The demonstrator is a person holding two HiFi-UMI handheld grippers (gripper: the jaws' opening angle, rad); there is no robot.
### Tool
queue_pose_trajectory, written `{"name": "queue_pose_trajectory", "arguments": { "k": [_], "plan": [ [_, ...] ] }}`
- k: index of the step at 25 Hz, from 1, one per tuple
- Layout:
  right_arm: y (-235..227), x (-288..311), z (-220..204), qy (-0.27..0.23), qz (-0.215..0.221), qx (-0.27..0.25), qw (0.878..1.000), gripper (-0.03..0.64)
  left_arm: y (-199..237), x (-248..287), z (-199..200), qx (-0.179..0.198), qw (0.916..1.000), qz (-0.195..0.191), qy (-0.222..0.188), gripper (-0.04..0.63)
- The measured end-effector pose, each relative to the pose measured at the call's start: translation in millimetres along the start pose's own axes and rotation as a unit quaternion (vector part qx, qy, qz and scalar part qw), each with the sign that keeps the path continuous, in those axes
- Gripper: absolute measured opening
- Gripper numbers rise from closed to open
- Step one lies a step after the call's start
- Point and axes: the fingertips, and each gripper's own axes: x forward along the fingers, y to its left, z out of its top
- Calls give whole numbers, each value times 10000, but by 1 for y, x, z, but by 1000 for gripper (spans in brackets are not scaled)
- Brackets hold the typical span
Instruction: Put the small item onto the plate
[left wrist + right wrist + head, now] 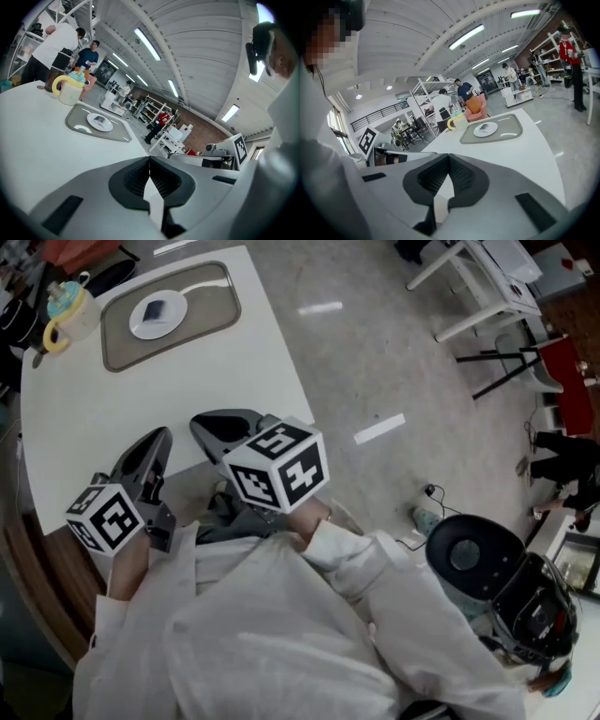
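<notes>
Head view: left gripper and right gripper sit side by side over the near edge of the white table, both well apart from the plate. The small item, dark, lies on the plate, which sits in a grey tray. A cup with a yellow handle stands just beside the tray. The marker cube hides most of the right gripper's body. Both cubes carry black-and-white square patterns only.

Left gripper view: jaws pressed together at the tips, nothing between them. Plate with the item lies far ahead in the tray; the item is too small to identify.

Right gripper view: jaws together, empty. Plate, item and tray are far off across the table, and the cup is partly cut off behind them.
</notes>
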Motion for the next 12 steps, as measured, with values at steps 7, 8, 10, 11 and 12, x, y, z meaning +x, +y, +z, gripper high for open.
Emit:
{"name": "queue_pose_trajectory", "arguments": {
  "k": [7, 8, 10, 11, 12],
  "plan": [
    [-2, -5, -4, 635, 236, -754, 9948, 15, -2, 3, 0, -59, 10000, -18, 36, 11],
    [-1, -5, -4, 676, 259, -771, 9944, 15, -2, 3, -1, -54, 10000, -19, 67, 11],
    [1, -5, -2, 711, 288, -783, 9940, 15, -2, 3, -1, -42, 9999, -25, 132, 11],
    [2, -5, -2, 727, 302, -789, 9938, 15, -3, 3, -1, -56, 9999, -33, 153, 11],
    [3, -5, -2, 752, 321, -800, 9934, 15, -3, 4, -1, -80, 9998, -42, 164, 11]
  ]
}}
